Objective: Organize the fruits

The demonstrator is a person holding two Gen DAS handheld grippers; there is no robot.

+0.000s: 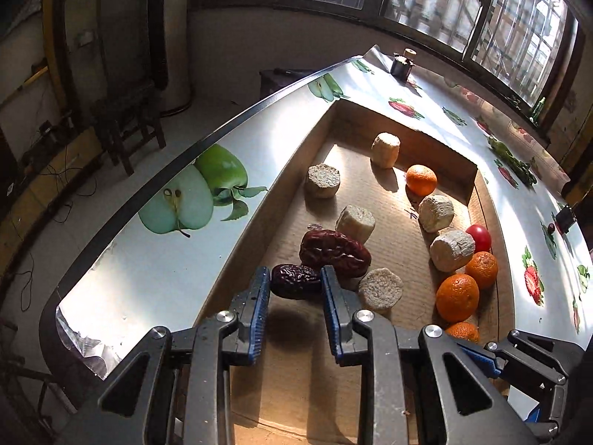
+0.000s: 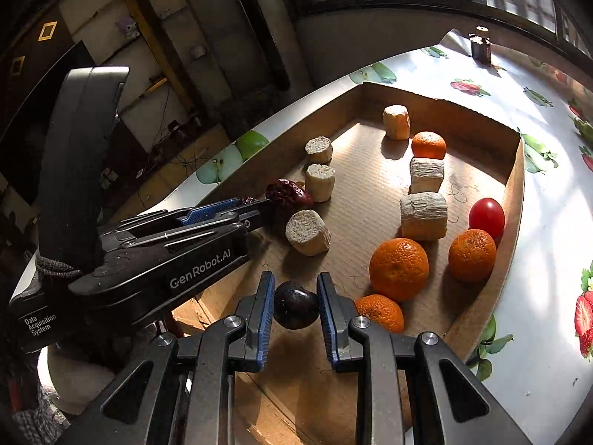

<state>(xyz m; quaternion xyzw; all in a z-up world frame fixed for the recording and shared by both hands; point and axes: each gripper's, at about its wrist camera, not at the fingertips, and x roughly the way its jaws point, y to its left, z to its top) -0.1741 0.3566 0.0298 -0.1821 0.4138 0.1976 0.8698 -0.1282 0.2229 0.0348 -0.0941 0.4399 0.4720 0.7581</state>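
My left gripper (image 1: 295, 284) is shut on a dark wrinkled date (image 1: 294, 281) just above the floor of the cardboard tray (image 1: 393, 222). A larger reddish date (image 1: 333, 250) lies right behind it. My right gripper (image 2: 295, 304) is shut on a round dark plum (image 2: 295, 305) over the tray's near end. In the right wrist view the left gripper (image 2: 259, 207) reaches in from the left beside the reddish date (image 2: 287, 194). Several oranges (image 2: 398, 269), several pale cut cane pieces (image 2: 422, 215) and a red tomato (image 2: 486, 217) lie in the tray.
The tray sits on a table covered with a fruit-print cloth (image 1: 148, 259). A small dark bottle (image 2: 480, 46) stands at the table's far end. A window runs behind the table; a dark wooden stool (image 1: 128, 118) and cables are on the floor to the left.
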